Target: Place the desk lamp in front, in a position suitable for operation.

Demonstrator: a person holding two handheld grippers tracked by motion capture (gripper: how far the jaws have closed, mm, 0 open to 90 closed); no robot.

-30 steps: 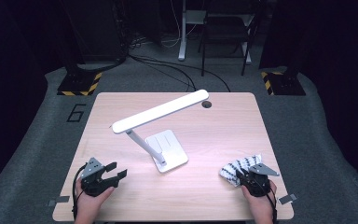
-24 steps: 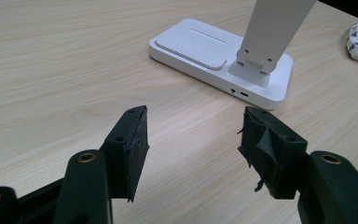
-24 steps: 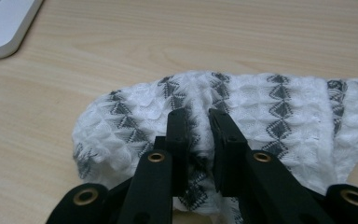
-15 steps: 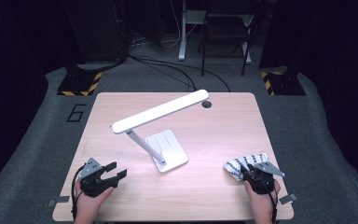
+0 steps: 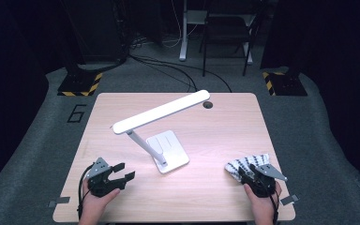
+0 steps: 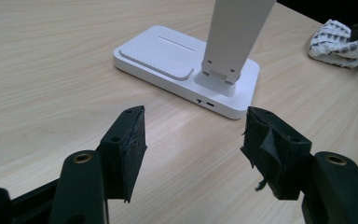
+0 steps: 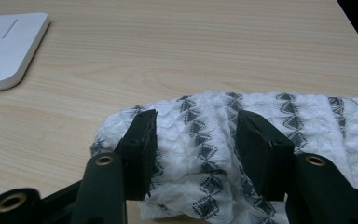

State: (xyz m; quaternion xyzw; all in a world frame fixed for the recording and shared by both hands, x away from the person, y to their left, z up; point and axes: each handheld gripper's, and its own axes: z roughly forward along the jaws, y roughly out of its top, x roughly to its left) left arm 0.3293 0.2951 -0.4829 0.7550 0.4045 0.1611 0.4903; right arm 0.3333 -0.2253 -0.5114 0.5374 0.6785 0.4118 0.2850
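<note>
A white desk lamp stands mid-table on a flat base, its long head slanting toward the far right. At the near right lies a crumpled white cloth with a black pattern. My right gripper is over that cloth. Its jaws have just been opening and now stand apart, with a bunched fold between them. At the near left my left gripper points at the lamp base. Its jaws have just widened a little and hold nothing.
The wooden table has a round cable hole near its far edge. Behind it on the grey floor are cables, a chair and stands with yellow-black striped feet. The lamp base edge lies left of the cloth.
The right gripper's jaws have spread apart over the cloth, and the cloth has relaxed on the table. The left gripper has barely shifted.
</note>
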